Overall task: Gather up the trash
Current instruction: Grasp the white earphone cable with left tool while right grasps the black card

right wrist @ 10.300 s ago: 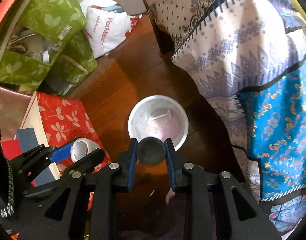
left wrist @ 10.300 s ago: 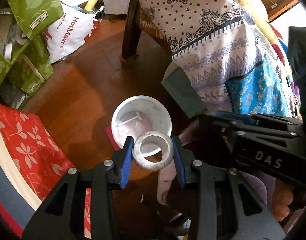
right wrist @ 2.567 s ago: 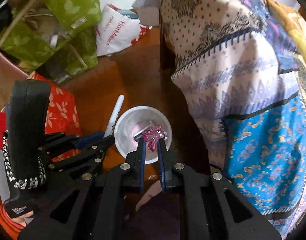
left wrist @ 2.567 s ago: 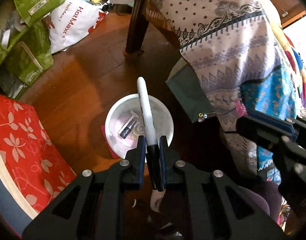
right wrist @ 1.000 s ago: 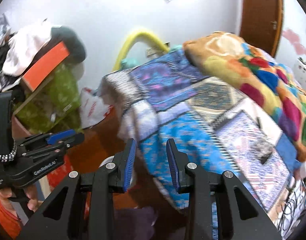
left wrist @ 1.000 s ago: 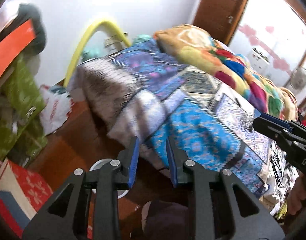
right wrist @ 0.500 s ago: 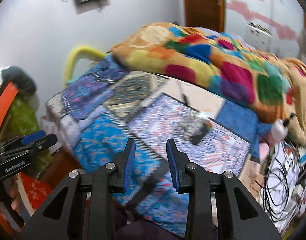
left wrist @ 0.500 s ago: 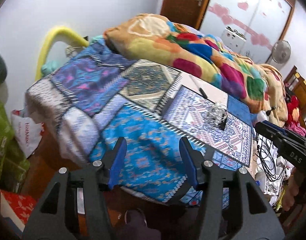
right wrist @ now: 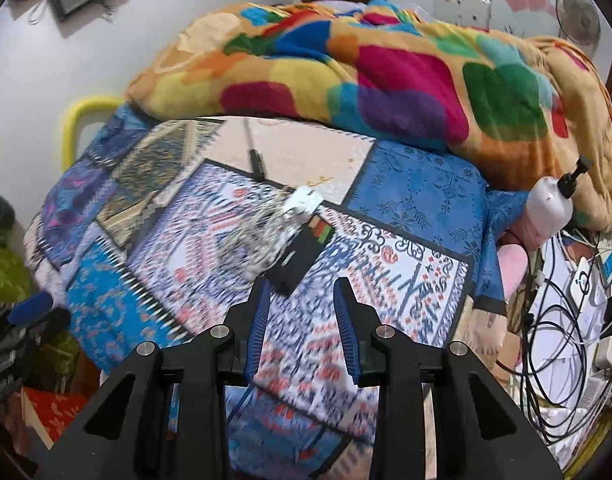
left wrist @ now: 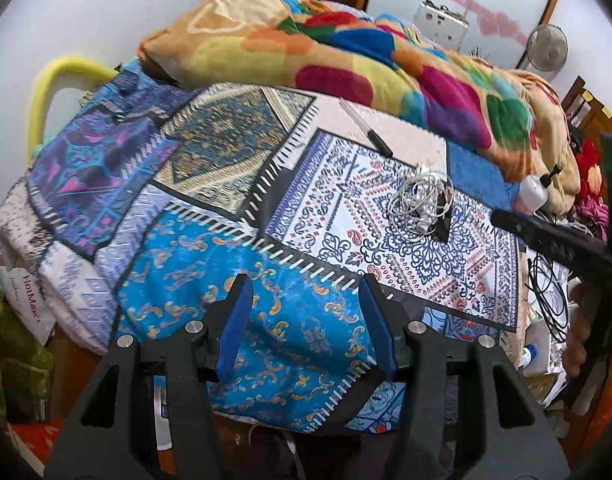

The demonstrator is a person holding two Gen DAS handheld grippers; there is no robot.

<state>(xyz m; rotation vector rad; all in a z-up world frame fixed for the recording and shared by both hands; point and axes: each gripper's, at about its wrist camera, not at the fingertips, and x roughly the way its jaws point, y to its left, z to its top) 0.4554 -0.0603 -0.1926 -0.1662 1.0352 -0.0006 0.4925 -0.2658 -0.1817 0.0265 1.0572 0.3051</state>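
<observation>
1. The left gripper [left wrist: 304,312] has its jaws spread wide with nothing between them; it hangs over the blue patch at the near edge of the quilt [left wrist: 242,300].
2. The right gripper [right wrist: 302,308] is likewise spread and empty, aimed at the patterned white patch in the middle of the bed.
3. Trash left on the quilt: a wire tangle [left wrist: 419,200] lies on the white patch, touching a dark card [right wrist: 302,256] that pokes out beside it. A pen [left wrist: 365,128] lies well apart from these, farther back on the plain beige patch near the blanket [left wrist: 345,60].
4. My judgement: the task is unfinished. With both grippers empty and three items visibly lying on the quilt, this looks like the approach to a fresh pick; the tangle and card sit closest to the right gripper's line, the pen likely suits the left.
5. No bin is clearly in either view, so what has already been collected cannot be told.
6. The left view is sharp: it shows the whole pen, the loops of the tangle and, at its right edge, part of the right gripper's body.
7. The right view is blurred over the quilt, yet shows the card's face with coloured stripes, a white spray bottle [right wrist: 549,204] and cables [right wrist: 565,320] off the bed's right side; the left gripper's blue tip peeks in at its left edge.
</observation>
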